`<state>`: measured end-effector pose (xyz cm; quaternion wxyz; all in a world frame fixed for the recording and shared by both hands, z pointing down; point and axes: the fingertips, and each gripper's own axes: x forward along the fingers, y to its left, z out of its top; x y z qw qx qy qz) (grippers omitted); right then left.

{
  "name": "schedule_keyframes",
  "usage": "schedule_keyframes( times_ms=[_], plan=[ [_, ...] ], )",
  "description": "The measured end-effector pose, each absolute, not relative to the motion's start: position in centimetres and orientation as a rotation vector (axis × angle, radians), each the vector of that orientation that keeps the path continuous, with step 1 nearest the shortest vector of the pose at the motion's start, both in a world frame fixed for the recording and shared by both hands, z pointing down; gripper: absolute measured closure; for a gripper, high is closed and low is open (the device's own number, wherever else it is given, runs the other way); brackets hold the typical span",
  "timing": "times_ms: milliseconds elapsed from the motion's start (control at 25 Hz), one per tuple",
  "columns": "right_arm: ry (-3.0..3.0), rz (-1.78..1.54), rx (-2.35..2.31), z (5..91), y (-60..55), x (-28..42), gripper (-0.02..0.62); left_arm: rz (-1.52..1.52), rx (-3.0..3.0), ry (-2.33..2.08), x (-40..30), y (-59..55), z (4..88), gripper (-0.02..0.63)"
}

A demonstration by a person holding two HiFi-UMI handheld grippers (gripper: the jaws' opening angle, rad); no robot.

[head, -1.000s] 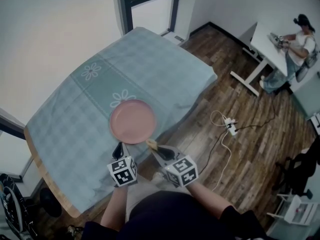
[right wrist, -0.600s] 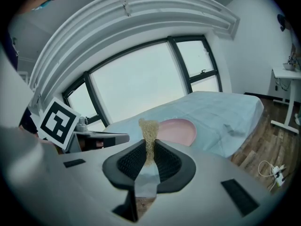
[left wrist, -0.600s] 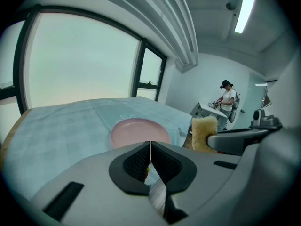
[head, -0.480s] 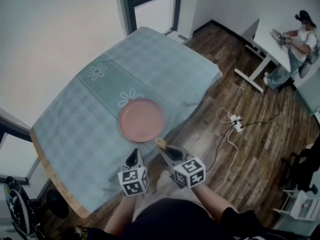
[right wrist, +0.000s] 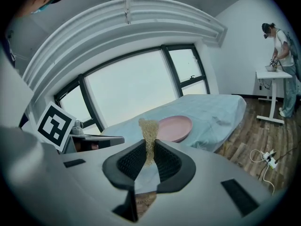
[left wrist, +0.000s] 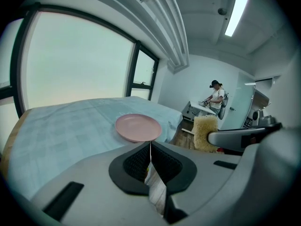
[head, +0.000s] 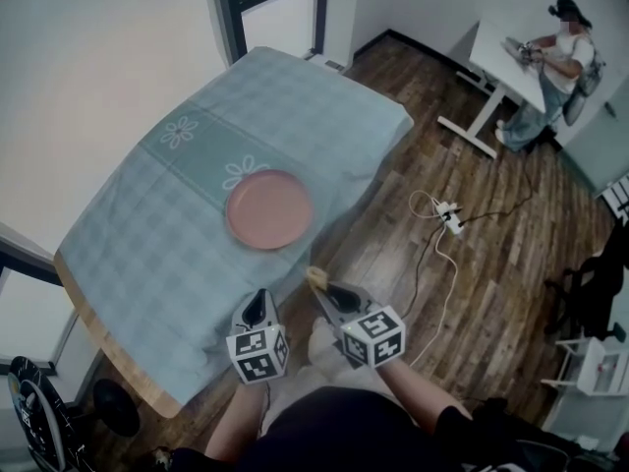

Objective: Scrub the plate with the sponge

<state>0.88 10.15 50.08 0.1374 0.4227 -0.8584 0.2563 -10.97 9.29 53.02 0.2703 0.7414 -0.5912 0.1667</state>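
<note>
The right gripper [right wrist: 149,150] is clamped on the sponge [right wrist: 148,128], a thin, pale yellow, fibrous pad that stands up out of the closed jaws; the left gripper [left wrist: 150,148] is closed with its pads meeting in a thin line and nothing between them. Both are held in front of the person's body, side by side and just off the near edge of the table [head: 90,315].

A second ago the two grippers' tips were close to the near rim of the plate [head: 268,208]; now they are drawn back, and a clear stretch of cloth and table edge lies between them and it. The plate itself lies as before, pink, round and empty, flat on the tablecloth [head: 138,234] toward the near right part of the table, just beside a white flower pattern.

The tablecloth is pale blue-green check and hangs over the table's sides; the floor [head: 482,264] is dark wood planks, with a white power strip [head: 450,218] and its looping cable on it; a tall window [head: 275,8] stands beyond the table's far end; a second person stands at a white desk [head: 496,67] across the room.

Only the head view shows the flower pattern; only the left gripper view shows the ceiling light [left wrist: 236,13] and the sponge from its broad side; only the right gripper view shows it edge-on between the pads.
</note>
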Motion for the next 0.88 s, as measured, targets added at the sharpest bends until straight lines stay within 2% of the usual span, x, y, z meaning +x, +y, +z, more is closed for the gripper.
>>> schedule_keyframes(
  times_ms=[880],
  plan=[
    [-2.491, 0.689, 1.327, 48.4, 25.1, 2.6, 0.541, 0.433, 2.059, -1.543, -9.6, 23.9, 51.4, 0.589]
  ],
)
